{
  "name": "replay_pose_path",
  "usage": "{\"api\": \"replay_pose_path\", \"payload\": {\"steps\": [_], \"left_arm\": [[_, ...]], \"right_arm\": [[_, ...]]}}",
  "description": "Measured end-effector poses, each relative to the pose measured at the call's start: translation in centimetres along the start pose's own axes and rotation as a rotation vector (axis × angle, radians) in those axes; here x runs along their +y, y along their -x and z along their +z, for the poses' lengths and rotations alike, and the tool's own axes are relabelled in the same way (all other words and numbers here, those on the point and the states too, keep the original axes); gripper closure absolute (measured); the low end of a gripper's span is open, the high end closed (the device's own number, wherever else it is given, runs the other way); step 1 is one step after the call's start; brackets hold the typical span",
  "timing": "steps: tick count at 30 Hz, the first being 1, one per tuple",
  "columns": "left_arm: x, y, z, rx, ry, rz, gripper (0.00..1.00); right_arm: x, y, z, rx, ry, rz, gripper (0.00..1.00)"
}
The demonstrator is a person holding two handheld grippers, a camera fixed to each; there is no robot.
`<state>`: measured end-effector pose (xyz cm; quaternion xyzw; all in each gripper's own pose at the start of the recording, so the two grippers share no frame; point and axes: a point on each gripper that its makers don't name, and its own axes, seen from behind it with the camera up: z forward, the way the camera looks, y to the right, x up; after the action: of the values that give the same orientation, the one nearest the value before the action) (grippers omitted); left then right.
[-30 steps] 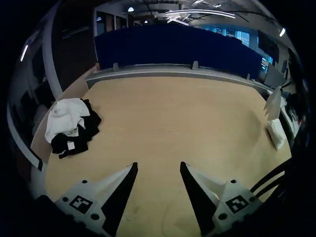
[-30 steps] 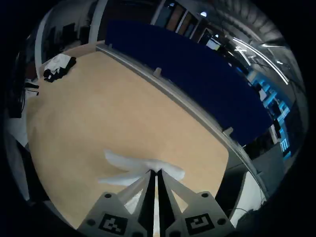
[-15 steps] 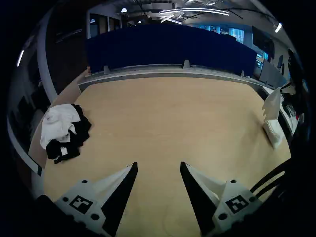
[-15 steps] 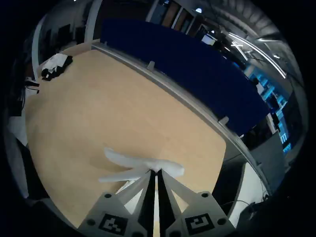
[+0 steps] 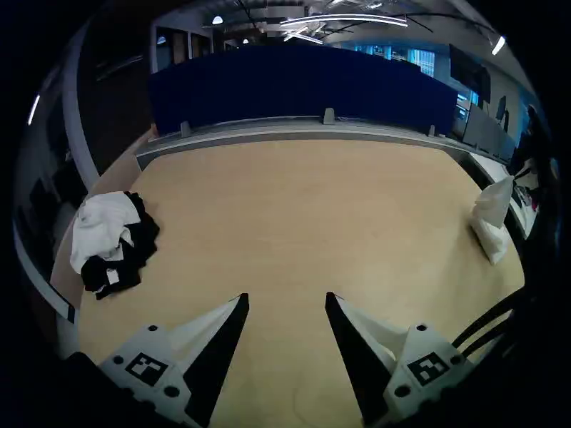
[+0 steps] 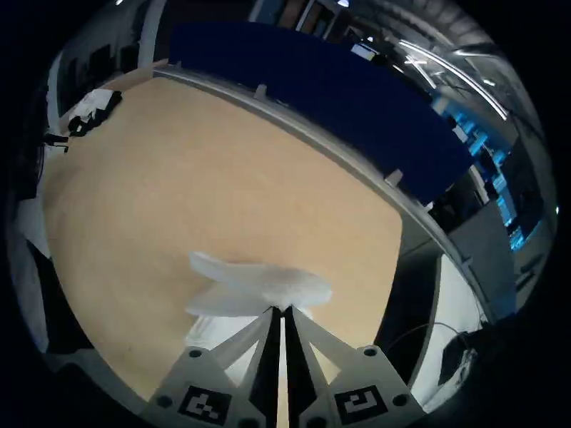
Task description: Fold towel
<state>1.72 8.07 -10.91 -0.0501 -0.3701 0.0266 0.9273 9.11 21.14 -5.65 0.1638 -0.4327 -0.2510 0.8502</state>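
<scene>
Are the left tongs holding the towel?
No, the left tongs are open, with the table showing between them.

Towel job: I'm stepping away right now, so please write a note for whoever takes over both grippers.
Left gripper: open, empty, over the bare wooden table.
Right gripper: shut on the white towel, bunched near the table's edge.
Pile of white and black clothes: far end of the table, apart from both grippers.
Done: towel grasped; no fold visible.
Left: spread it flat, probably take a second corner with the left gripper, then fold.
</scene>
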Motion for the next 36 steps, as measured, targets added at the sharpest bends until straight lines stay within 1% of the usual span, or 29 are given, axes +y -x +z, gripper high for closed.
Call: {"api": "replay_pose_path", "payload": {"steps": [6, 15, 20, 24, 30, 33, 36], "left_arm": [[0.2, 0.6, -0.3, -0.006, 0.003, 0.009, 0.21], [0.2, 1.2, -0.9, -0.012, 0.000, 0.025, 0.21], [0.2, 1.6, -1.2, -0.021, -0.007, 0.031, 0.21], [0.1, 2.2, -1.4, -0.031, -0.014, 0.033, 0.21], [-0.2, 3.0, -1.7, -0.047, -0.025, 0.037, 0.21], [-0.2, 3.2, -1.8, -0.051, -0.028, 0.040, 0.21], [-0.3, 3.2, -1.8, -0.053, -0.030, 0.044, 0.21]], "right_arm": [[-0.4, 5.3, 0.5, -0.055, 0.010, 0.062, 0.97], [-0.9, 11.4, 2.5, -0.112, 0.026, 0.179, 0.96], [-0.8, 13.8, 3.7, -0.141, 0.047, 0.238, 0.97], [-1.3, 15.5, 5.0, -0.170, 0.052, 0.282, 0.97], [-2.1, 17.2, 7.0, -0.201, 0.060, 0.326, 0.96], [-2.2, 17.9, 7.8, -0.219, 0.079, 0.347, 0.96], [-2.2, 18.1, 8.5, -0.222, 0.090, 0.369, 0.96]]}}
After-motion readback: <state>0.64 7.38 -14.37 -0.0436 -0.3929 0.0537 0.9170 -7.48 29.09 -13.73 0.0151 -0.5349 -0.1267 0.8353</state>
